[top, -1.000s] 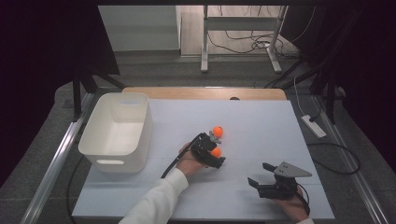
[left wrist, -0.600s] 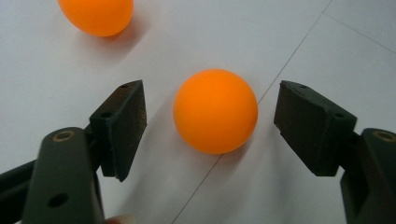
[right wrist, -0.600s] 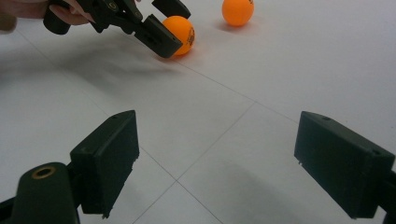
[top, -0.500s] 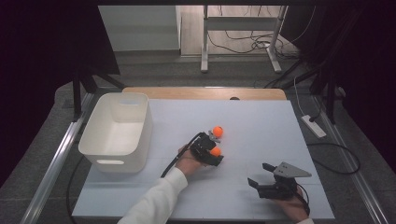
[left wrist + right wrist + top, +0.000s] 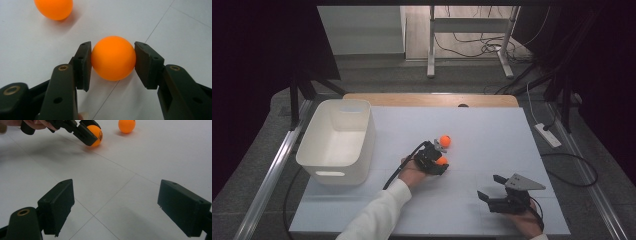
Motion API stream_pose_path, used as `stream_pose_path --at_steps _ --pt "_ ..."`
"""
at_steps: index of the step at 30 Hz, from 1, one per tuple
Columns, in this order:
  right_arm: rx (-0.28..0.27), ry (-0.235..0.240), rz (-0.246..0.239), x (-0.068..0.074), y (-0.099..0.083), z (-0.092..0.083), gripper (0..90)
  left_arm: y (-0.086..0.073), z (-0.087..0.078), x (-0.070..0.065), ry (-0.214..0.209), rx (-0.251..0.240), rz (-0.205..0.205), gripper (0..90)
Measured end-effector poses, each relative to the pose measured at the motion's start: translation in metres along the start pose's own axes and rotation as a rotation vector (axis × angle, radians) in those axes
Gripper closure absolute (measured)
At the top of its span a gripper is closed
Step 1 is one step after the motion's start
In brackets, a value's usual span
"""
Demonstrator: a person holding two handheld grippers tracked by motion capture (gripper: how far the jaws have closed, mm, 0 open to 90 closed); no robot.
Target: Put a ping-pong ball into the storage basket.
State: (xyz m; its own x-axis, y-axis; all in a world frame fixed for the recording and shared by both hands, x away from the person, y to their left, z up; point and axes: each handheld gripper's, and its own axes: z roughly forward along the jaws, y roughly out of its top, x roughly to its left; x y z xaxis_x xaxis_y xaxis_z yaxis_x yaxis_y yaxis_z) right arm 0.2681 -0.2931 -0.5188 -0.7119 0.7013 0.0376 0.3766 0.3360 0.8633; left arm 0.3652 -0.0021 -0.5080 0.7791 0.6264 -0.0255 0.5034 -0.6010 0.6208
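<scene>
An orange ball [image 5: 113, 58] sits on the white table [image 5: 492, 125] with my left gripper [image 5: 113, 50] shut on it, both pads pressed against its sides. Its jaws have just been closing, with this ball between them. From above, the held ball [image 5: 442, 161] shows at the tip of the left gripper [image 5: 439, 164] near the table's middle. A second orange ball [image 5: 445, 140] lies loose just beyond it, and is seen too in the left gripper view [image 5: 53, 8]. My right gripper [image 5: 490, 186] rests at the front right, open with nothing between its jaws [image 5: 115, 195].
A white bin [image 5: 332, 167] stands on the table's left side, close to the left hand. A wooden strip [image 5: 412, 99] runs along the far edge. A power strip [image 5: 548, 135] and cables lie on the floor to the right.
Both hands have stayed in place. The left jaws have drawn in around the near ball.
</scene>
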Motion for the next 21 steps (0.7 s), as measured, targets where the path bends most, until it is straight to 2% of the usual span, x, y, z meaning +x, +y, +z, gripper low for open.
stream_pose_path --at_steps 5,8,10,18,20,21 --pt "0.001 -0.002 0.001 0.000 0.000 0.000 13.6 -0.001 -0.011 0.002 0.000 -0.035 -0.007 51.1" --pt "0.003 -0.003 0.001 0.000 0.000 0.000 13.6 -0.002 -0.016 -0.001 0.018 -0.048 0.017 51.0" --pt "0.004 -0.005 0.001 0.000 0.000 0.000 13.6 -0.003 -0.020 -0.001 0.012 -0.062 0.018 51.0" --pt "0.004 -0.006 0.003 0.000 0.000 0.000 13.6 -0.006 -0.033 0.002 0.005 -0.098 -0.002 51.0" --pt "0.003 -0.006 0.005 -0.001 0.000 0.000 13.6 -0.008 -0.036 0.003 -0.009 -0.112 -0.018 51.0" --pt "0.002 -0.007 0.005 -0.001 0.000 0.000 13.6 -0.009 -0.037 0.004 -0.009 -0.111 -0.013 51.0"
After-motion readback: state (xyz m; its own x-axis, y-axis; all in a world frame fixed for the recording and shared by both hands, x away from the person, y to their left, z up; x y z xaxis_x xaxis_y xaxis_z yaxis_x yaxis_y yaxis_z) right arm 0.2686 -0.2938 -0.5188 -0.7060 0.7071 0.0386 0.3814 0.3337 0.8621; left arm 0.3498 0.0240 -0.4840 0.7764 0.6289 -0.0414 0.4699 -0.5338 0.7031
